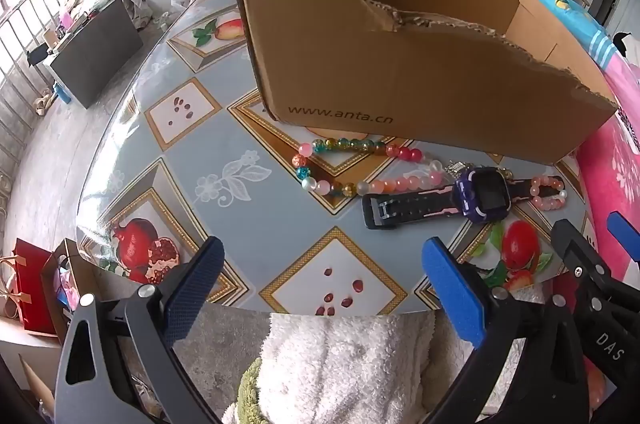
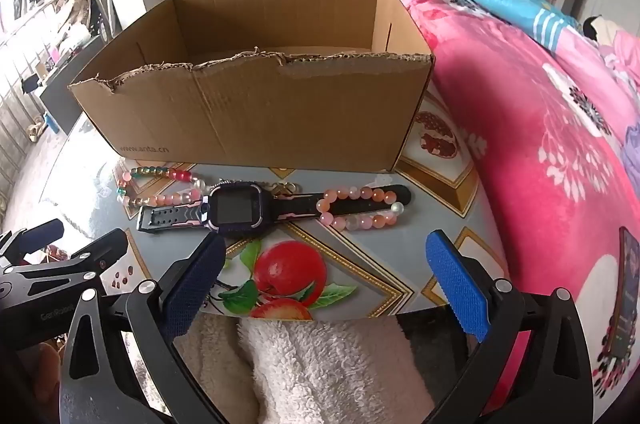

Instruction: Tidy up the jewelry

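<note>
nothing is picked up yet; this looks like the start. the left gripper (image 1: 320,288) and right gripper (image 2: 324,280) both hover over the near edge of the surface (image 1: 256,208), fingers spread wide and empty. the watch (image 2: 236,210), a multicoloured bead string (image 1: 340,164) and a pink bracelet (image 2: 360,208) lie just before the cardboard box (image 2: 256,112). next, probably: lower onto one piece, pinch, lift it into the box.

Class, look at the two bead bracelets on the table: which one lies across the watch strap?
The small all-pink bracelet does; the longer multicoloured bracelet lies beside the watch.
</note>
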`<state>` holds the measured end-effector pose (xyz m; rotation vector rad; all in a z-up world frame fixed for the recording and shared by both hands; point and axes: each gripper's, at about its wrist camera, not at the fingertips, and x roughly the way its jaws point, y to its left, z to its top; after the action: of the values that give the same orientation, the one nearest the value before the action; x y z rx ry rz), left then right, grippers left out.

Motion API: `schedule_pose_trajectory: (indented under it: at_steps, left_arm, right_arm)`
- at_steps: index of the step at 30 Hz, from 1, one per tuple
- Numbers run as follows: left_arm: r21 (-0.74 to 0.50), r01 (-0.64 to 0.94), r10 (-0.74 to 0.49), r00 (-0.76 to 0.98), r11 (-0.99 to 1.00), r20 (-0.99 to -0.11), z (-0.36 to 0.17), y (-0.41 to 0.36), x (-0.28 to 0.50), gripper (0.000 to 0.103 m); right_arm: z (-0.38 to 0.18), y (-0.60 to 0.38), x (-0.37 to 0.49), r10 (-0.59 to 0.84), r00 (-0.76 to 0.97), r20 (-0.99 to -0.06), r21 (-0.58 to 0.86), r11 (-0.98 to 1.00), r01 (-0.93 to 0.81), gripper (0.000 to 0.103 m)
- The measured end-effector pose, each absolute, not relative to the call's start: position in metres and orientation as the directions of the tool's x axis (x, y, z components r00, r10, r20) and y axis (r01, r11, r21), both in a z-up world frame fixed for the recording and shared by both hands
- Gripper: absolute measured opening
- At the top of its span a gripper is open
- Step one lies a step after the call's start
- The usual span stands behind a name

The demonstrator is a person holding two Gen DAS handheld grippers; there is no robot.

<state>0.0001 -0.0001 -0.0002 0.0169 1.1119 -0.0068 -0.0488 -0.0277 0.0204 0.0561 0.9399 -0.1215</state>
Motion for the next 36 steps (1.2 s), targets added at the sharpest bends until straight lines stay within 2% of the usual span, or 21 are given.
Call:
schedule_pose_trajectory:
  at_steps: [36]
  left_arm:
    - [0.008, 0.027, -0.005, 0.444, 1.0, -0.896, 0.0, -0.004, 0.0, 0.097]
  right_arm:
    - [0.03, -0.028, -0.048, -0.087, 0.597, -0.797, -0.013, 0.992, 0.128, 0.096]
